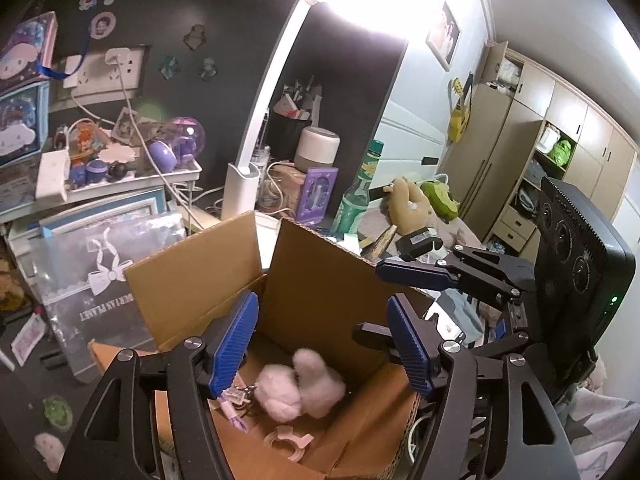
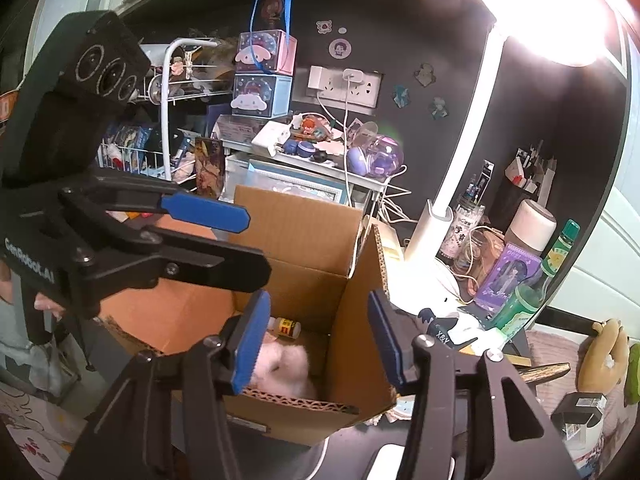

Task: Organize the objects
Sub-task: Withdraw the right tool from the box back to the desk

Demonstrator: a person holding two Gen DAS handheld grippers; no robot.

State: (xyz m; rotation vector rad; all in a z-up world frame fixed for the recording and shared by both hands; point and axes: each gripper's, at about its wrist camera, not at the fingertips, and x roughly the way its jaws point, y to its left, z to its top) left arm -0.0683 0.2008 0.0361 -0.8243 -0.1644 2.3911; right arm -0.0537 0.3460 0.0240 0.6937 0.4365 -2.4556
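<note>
- The open brown cardboard box [image 1: 320, 280] stands on a crowded dark desk [image 1: 24, 392], flaps up, against a black wall [image 1: 224, 40].
- Inside it lie a fluffy pink plush toy [image 1: 300, 386], a pale pink plastic clip [image 1: 289, 442] and a lilac keychain charm [image 1: 236, 404]; the right wrist view also shows a small white bottle with a yellow label [image 2: 285, 326] at the box's back.
- The left gripper [image 1: 320, 344] hovers over the box with its blue-padded jaws spread wide, holding nothing.
- The right gripper [image 2: 318, 346] sits at the box's near rim, jaws likewise apart and empty.
- A lit white desk lamp [image 1: 256, 132] rises just behind the box; a green glass bottle [image 1: 358, 190] and a purple photo card [image 1: 316, 196] stand beside it.
- A white wall socket panel [image 1: 104, 68] with plugged cables is mounted on the wall.
- Beige wardrobes [image 1: 520, 152] line the far side of the room.
</note>
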